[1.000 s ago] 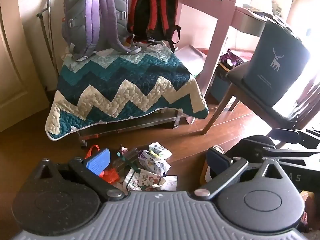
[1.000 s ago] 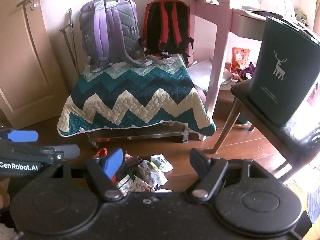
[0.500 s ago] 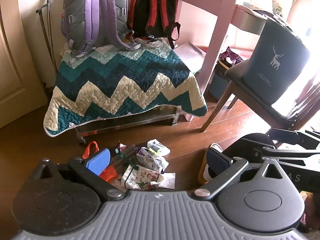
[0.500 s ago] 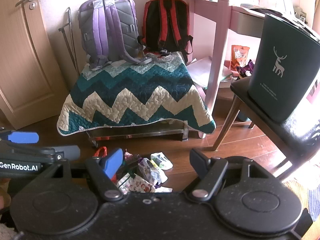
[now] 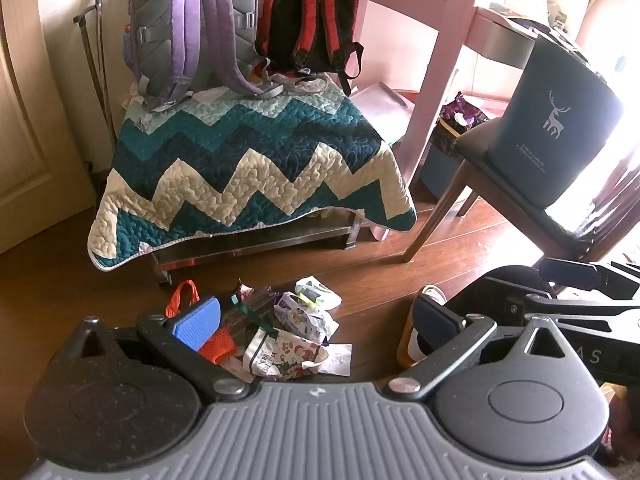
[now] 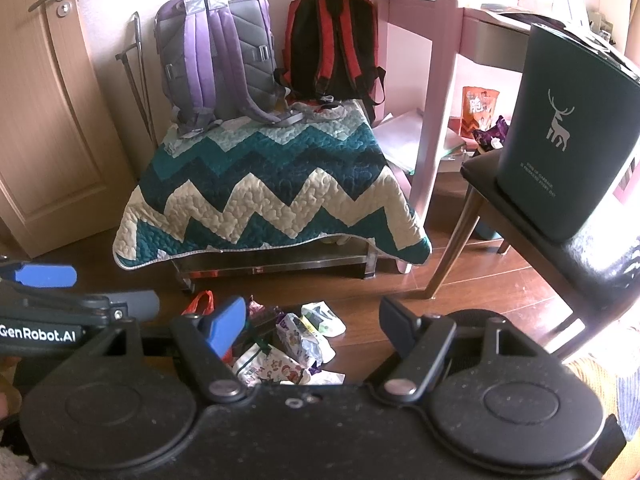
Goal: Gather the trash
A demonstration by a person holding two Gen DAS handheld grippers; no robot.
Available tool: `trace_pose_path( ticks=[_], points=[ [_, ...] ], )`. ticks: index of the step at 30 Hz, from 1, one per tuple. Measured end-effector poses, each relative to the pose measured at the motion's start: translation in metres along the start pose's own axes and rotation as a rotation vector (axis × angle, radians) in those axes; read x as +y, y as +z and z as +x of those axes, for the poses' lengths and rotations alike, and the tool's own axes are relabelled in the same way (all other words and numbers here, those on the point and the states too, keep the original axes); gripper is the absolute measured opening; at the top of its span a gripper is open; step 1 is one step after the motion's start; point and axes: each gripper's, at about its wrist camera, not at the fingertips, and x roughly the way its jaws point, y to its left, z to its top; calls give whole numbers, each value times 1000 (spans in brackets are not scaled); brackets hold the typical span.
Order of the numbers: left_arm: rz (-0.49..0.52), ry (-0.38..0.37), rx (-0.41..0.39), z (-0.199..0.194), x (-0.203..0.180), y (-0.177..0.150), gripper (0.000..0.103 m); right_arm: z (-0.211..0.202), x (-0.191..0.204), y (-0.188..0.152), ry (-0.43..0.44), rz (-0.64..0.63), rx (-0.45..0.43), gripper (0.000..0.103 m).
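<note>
Left gripper [image 5: 316, 320] jaws spread wide, nothing between the blue pad and the dark pad; right gripper [image 6: 312, 320] likewise parted and empty. Both hang above the dark wooden floor [image 5: 460, 240], aimed at a small heap of crumpled printed wrappers and plastic packets [image 5: 296, 332], with an orange mesh bag [image 5: 216, 344] at its left edge. The heap lies on the floor just in front of the low metal bench draped in a teal-and-cream zigzag quilt [image 5: 248, 176]. Judgement: pieces are light, soft, crinkly, likely slick film; pinch a raised fold or bunched edge, not a flat face. Dark green bin with a white deer mark [image 5: 556, 120] stands on the dark-seated wooden chair [image 5: 480, 148], to the right, well apart from the heap.
</note>
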Motion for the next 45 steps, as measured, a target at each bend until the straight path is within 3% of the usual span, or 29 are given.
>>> trace_pose_path(
  ticks=[36, 45],
  points=[
    [-8, 1, 11, 3, 4, -5, 103, 2, 1, 4, 2, 1, 10, 74],
    [-28, -6, 40, 18, 9, -2, 103, 23, 1, 3, 11, -25, 43, 74]
  ],
)
